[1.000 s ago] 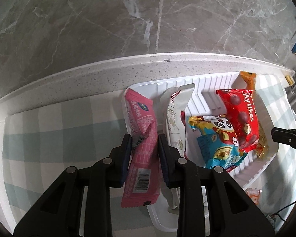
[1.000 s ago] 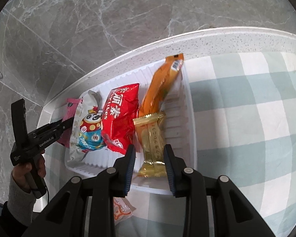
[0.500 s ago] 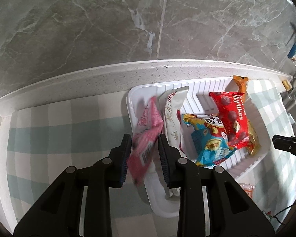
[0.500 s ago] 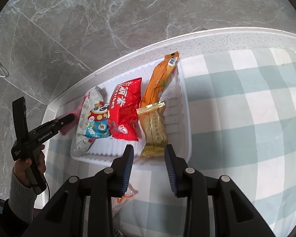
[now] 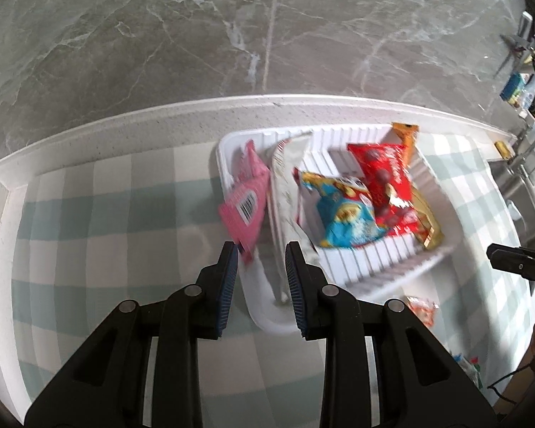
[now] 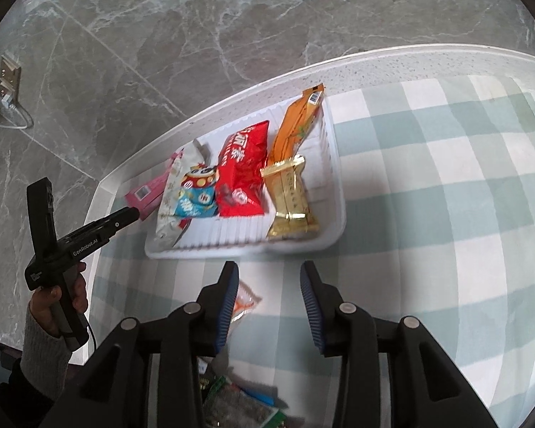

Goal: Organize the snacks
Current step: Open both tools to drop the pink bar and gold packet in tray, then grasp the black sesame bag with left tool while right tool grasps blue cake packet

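A white ribbed tray (image 5: 392,260) (image 6: 331,192) holds a white pack (image 5: 285,185), a blue cartoon pack (image 5: 342,207) (image 6: 196,192), a red pack (image 5: 385,182) (image 6: 242,174), a gold bar (image 6: 290,196) and an orange pack (image 6: 297,125). A pink pack (image 5: 248,192) (image 6: 146,192) lies tilted at the tray's left end, over its rim. My left gripper (image 5: 262,278) is open and empty just in front of it. My right gripper (image 6: 269,306) is open and empty, in front of the tray.
A small orange-white packet (image 6: 244,299) (image 5: 421,308) lies on the checked cloth (image 6: 428,249) by my right gripper's left finger. Several more packets (image 6: 239,399) lie at the near edge. A marble wall stands behind the white counter ledge (image 5: 160,125).
My left gripper let go of the pink pack, which dropped at the tray's left end, and pulled back. My right gripper opened wider and backed away from the gold bar.
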{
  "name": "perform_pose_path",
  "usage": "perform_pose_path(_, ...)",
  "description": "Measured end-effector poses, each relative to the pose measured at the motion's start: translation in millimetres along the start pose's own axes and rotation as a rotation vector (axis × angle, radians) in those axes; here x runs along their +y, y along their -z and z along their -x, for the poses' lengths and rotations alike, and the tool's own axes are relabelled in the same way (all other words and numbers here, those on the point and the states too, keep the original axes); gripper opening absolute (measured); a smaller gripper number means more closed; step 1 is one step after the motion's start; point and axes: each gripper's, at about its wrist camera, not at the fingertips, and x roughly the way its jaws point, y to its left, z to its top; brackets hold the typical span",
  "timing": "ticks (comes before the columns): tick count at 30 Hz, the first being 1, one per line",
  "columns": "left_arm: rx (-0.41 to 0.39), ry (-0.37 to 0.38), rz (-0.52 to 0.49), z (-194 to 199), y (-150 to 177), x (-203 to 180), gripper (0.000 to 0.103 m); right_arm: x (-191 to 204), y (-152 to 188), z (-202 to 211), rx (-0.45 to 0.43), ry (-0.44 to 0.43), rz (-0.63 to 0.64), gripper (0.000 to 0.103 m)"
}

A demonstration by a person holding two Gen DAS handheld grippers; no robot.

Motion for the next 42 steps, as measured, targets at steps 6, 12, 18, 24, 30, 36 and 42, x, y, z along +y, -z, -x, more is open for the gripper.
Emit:
perform_pose_path(6,0.023,0.033,-0.038,12.8,27.7,-19.9,0.026,2.3,23.2,12.9,0.006,0.001,0.007,0.043)
perform_pose_path(12,0.058,0.085,-0.052,22.5,59.3,-42.7,0.026,4.6,48.8,23.2,0.019,-0.006,0.015,0.043)
perform_pose_path(18,0.102,0.154,-0.080,32.0,95.3,-69.2,0.026,16.0,76.6,29.1,0.046,-0.003,0.078,0.048)
perform_pose_path(24,0.174,0.233,-0.101,36.8,135.3,-96.4,0.026,33.2,102.0,26.6,0.086,0.009,0.173,0.049)
perform_pose_path(30,0.225,0.303,-0.123,40.9,167.1,-119.0,0.026,47.7,121.6,20.0,0.118,0.024,0.269,0.049)
perform_pose_path(36,0.241,0.336,-0.131,45.0,183.2,-133.8,0.046,60.9,132.3,8.6,0.146,0.065,0.376,0.051)
perform_pose_path(42,0.241,0.340,-0.121,42.2,183.7,-137.2,0.049,65.2,133.3,-8.6,0.168,0.134,0.456,0.051)
